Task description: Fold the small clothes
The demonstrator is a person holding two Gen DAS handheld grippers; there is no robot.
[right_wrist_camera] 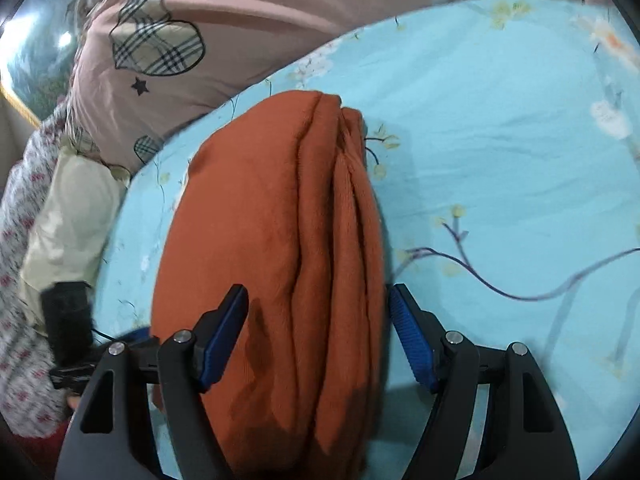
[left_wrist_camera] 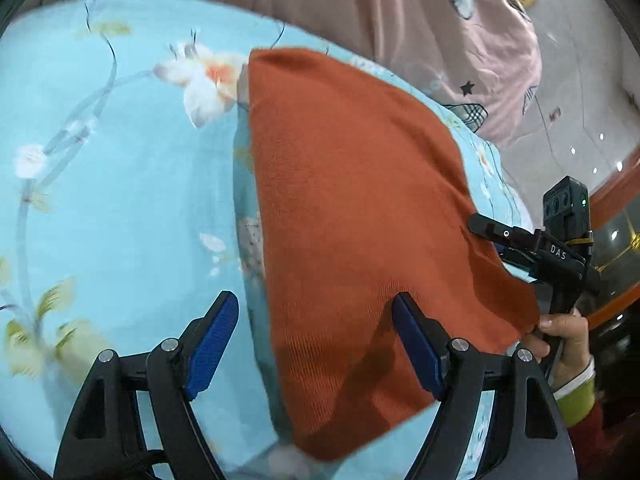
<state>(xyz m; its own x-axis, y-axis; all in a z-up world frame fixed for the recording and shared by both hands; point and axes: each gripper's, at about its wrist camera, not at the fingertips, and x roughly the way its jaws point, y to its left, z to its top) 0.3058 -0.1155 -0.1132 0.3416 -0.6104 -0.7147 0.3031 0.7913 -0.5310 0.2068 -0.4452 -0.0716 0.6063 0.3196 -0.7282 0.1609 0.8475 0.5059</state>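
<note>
A rust-orange knit garment [left_wrist_camera: 356, 200] lies folded on the light blue floral sheet [left_wrist_camera: 120, 208]. In the right wrist view the orange garment [right_wrist_camera: 280, 248] shows several stacked fold layers along its right side. My left gripper [left_wrist_camera: 316, 344] is open just above the garment's near edge, its blue pads [left_wrist_camera: 212, 344] holding nothing. My right gripper [right_wrist_camera: 318, 336] is open, its pads on either side of the garment's near end without closing on it. From the left wrist view the right gripper [left_wrist_camera: 496, 240] sits at the garment's right edge.
A pink quilt [right_wrist_camera: 240, 24] with plaid heart patches is bunched along the far side of the bed. A cream pillow [right_wrist_camera: 68, 220] and a red-flowered white cloth [right_wrist_camera: 20, 280] lie at the left. The bed edge and shiny floor [left_wrist_camera: 580, 92] are at the right.
</note>
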